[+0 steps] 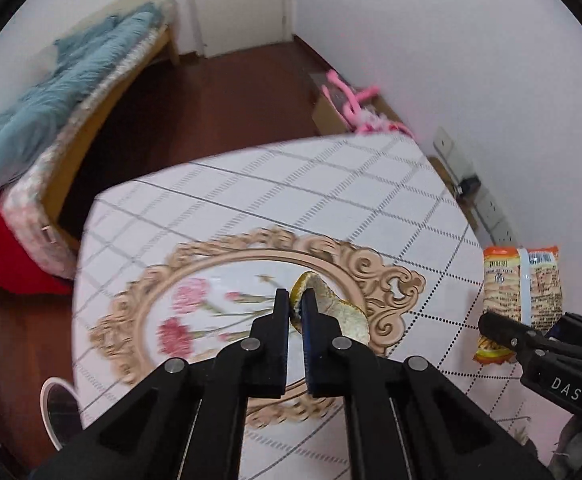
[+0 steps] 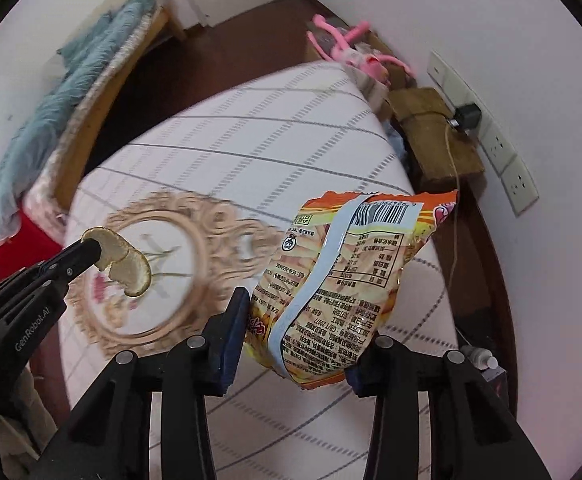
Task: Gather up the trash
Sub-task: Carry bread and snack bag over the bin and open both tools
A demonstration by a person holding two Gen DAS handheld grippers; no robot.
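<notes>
My left gripper (image 1: 296,300) is shut on a curled piece of yellow-green fruit peel (image 1: 343,308) and holds it above the table (image 1: 331,184). The peel (image 2: 127,262) and left gripper (image 2: 91,250) also show at the left of the right wrist view. My right gripper (image 2: 297,344) is shut on an orange snack bag (image 2: 343,280), gripped at its lower part and lifted off the table (image 2: 251,144). The bag (image 1: 523,292) and the right gripper (image 1: 495,326) also show at the right edge of the left wrist view.
The table has a white checked cloth with a floral oval (image 1: 219,300). A bed with a blue blanket (image 1: 51,92) stands at the left. A pink toy (image 2: 355,52), a wooden block (image 2: 431,128) and wall sockets (image 2: 503,152) are at the right. A white round object (image 1: 59,412) sits on the floor.
</notes>
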